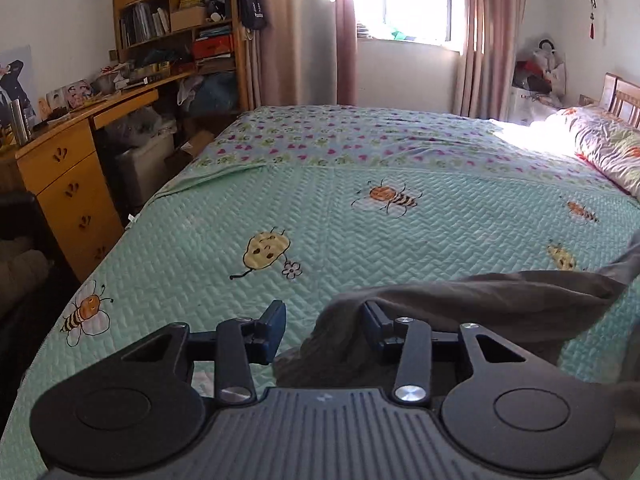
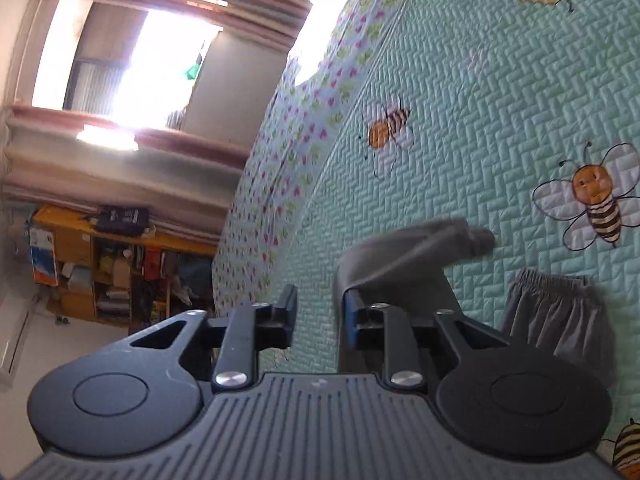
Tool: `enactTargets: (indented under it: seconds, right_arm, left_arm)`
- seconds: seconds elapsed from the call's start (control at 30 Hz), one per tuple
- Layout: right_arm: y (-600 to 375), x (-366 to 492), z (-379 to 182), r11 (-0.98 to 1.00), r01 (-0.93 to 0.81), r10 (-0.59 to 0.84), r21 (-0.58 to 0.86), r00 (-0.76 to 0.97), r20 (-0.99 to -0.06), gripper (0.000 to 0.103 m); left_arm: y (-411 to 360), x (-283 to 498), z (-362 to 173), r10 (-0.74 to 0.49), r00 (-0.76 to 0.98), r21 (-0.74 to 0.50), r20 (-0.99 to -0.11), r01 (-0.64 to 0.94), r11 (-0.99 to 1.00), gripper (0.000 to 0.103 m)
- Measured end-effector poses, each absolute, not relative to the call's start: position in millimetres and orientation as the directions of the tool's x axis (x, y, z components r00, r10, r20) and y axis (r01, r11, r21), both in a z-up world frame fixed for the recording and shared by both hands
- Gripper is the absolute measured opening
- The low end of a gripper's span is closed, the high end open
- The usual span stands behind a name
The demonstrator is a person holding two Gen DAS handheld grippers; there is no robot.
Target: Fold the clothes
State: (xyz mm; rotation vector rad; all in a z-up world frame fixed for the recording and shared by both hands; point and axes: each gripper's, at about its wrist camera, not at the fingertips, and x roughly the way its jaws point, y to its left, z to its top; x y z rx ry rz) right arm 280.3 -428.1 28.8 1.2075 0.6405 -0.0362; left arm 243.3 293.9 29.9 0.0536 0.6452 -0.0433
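Over the bedspread [image 1: 360,220], grey garment [image 1: 500,304] drapes each released hand-held gripper's [image 1: 325,328] right finger.

no writing can be read; white lettering on the dark tote bag [image 1: 251,4] by the bookshelf [image 1: 176,12] is too blurred.

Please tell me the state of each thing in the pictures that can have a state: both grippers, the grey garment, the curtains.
left gripper: open, grey cloth draped over one finger, not pinched
right gripper: open, grey cloth hanging on one finger, not pinched
grey garment: crumpled on the bed, not folded
elastic waistband: lying flat on the quilt, gathered
curtains: drawn apart, window uncovered
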Motion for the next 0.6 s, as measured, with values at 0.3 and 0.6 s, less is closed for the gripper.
enactTargets:
  seconds: [0.3,0.6]
  right_arm:
    - [-410.4,157.2,-91.7,0.383,0.236,0.364,0.893,0.850,-0.381,0.051]
    - [-402.8,5.0,-170.1,0.427,0.282,0.222,0.859,0.888,-0.402,0.071]
  left_arm:
    - [313.6,117.1,-46.8,-0.076,0.856,-0.141,-0.511,0.004,0.990,0.063]
    - [300.6,15.1,-85.3,-0.092,0.852,-0.229,-0.515,-0.034,0.973,0.074]
